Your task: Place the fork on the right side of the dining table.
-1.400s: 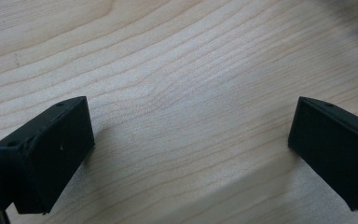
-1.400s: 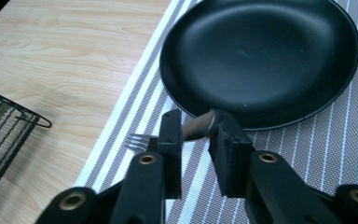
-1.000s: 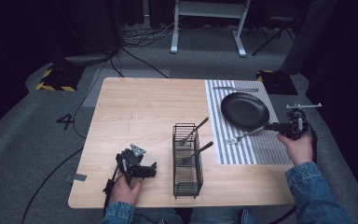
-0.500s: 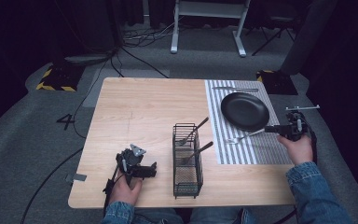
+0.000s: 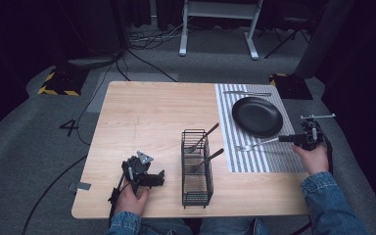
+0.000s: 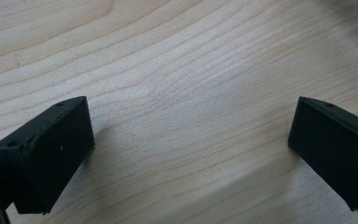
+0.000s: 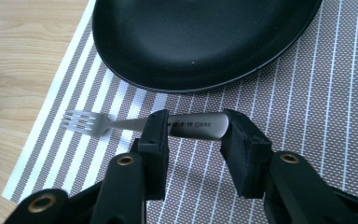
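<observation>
- My right gripper (image 7: 193, 135) has its jaws around the handle of a silver metal fork (image 7: 121, 123), pads at both ends of the handle's wide part; contact looks loose.
- The fork lies on the grey-and-white striped placemat (image 5: 269, 159), at 6 o'clock of the round black plate (image 5: 257, 116), tines pointing to 9 o'clock.
- My left gripper (image 5: 144, 176) rests wide open, holding nothing, on the light wooden table (image 5: 147, 112).
- A black wire cutlery basket (image 5: 197, 169) with two utensils stands between the two grippers.
</observation>
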Demonstrator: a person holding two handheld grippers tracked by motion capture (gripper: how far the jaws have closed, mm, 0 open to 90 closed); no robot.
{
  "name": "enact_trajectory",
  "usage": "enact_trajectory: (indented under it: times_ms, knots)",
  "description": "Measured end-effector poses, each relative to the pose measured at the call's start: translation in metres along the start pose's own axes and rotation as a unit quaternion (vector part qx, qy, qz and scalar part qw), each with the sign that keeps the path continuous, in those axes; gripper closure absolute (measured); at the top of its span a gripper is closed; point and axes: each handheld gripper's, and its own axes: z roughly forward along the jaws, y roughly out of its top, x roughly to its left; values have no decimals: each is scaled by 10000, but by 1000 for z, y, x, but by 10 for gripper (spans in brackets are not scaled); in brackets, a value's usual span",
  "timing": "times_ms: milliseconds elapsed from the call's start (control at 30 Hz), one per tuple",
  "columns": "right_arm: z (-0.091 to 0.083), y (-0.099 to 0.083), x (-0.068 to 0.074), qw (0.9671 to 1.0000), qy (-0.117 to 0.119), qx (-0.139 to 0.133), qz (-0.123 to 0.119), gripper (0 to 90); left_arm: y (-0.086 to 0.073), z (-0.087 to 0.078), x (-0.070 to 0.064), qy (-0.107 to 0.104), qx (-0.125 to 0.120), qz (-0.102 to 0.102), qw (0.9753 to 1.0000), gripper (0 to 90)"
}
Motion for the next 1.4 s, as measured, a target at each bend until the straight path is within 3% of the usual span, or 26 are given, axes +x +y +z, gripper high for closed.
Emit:
enact_trajectory:
  times_ms: [400,1400]
  knots:
    - [11,-4,-12,9998,-21,160,145,589,0,0,0,-1,0,-3,10000,2]
    - [20,-13,-24,9988,6,369,320,571,0,0,0,-1,1,-4,10000,2]
